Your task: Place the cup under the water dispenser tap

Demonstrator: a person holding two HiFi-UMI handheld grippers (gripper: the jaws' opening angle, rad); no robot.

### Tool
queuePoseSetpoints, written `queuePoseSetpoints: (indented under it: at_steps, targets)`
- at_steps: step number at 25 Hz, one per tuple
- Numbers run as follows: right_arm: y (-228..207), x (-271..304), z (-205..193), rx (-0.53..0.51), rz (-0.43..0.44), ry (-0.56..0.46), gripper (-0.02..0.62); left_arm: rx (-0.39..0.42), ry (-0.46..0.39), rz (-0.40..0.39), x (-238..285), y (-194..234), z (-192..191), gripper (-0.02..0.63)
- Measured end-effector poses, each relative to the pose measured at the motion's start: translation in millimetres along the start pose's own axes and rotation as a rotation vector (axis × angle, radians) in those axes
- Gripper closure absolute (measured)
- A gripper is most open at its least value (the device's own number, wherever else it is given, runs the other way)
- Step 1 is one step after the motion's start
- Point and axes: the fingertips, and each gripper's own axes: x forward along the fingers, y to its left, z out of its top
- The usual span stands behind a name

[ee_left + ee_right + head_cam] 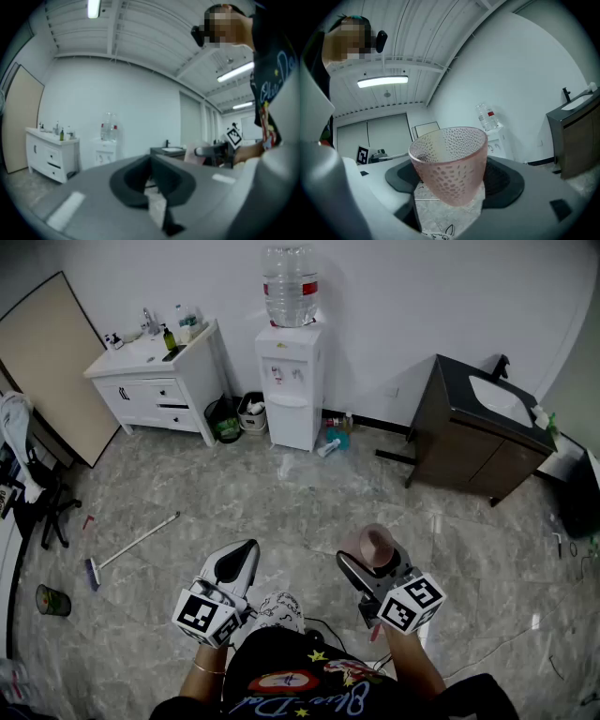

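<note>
A pink dimpled cup [449, 164] sits upright between the pads of my right gripper [452, 180], which is shut on it. In the head view the cup [378, 542] and right gripper [373, 557] are held level at the lower right, well back from the white water dispenser [292, 381] at the far wall. Its taps [286, 373] sit above an empty recess. My left gripper [239, 561] is beside it at the lower left, jaws together with nothing in them. The left gripper view shows the dispenser [107, 145] far ahead and the cup [191, 153] to the right.
A white vanity [159, 381] stands left of the dispenser, with bins [225, 418] between them. A dark vanity [483, 432] is at the right. Bottles [330, 442] lie by the dispenser's foot. A broom [131, 545] and a green cup [53, 600] lie on the marble floor at the left.
</note>
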Motion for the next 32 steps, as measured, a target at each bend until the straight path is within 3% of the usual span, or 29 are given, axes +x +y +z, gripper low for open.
queuePoseSetpoints:
  at_steps: [9,15,23,32]
  targets:
    - [-62,71,8,-0.005,-0.031,0.01,0.238,-0.023,-0.005,-0.029,77,61,-9,0.618]
    - [-116,182,44,-0.038,-0.022,0.011,0.238,-0.053,-0.024,-0.066,178,157,-3,0.618]
    - [-163,335,104,-0.09,0.019,-0.006,0.238,-0.019,-0.054,-0.08,270,264,29,0.618]
    - [-202,428,80,-0.055,0.068,0.103,0.238,-0.083,-0.032,-0.012,313,332,6,0.618]
